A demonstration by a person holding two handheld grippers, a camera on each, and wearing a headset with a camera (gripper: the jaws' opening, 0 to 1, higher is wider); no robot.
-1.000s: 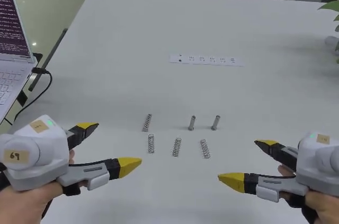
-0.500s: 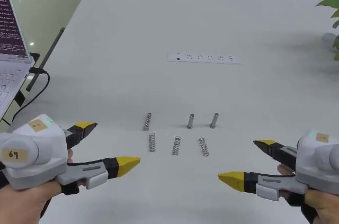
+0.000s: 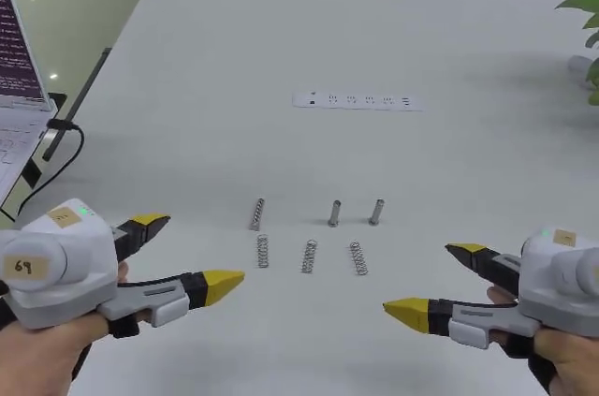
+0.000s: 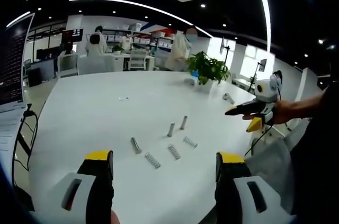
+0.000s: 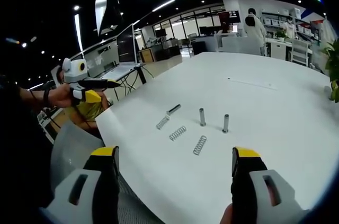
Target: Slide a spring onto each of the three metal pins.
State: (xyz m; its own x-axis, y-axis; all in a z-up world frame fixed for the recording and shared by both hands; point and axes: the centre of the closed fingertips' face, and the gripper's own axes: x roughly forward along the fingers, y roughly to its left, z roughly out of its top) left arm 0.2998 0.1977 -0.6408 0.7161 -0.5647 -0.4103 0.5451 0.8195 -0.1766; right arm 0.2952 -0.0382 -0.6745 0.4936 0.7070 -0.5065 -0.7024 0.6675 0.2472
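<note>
Yellow-tipped left tool [image 3: 192, 250] and right tool [image 3: 430, 278] hover level, jaws spread.

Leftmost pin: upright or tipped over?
Tipped. The leftmost pin lies on its side on the table; the middle pin and right pin stand upright.

Left gripper [image 3: 192, 251]: we hold it at the lower left of the head view, jaws spread wide, tips pointing toward frame centre.
Right gripper [image 3: 429, 279]: lower right, jaws equally wide apart, tips pointing left.
Grip: our left hand [image 3: 42, 354] and right hand [image 3: 562, 359] wrap the handles at the bottom corners.
</note>
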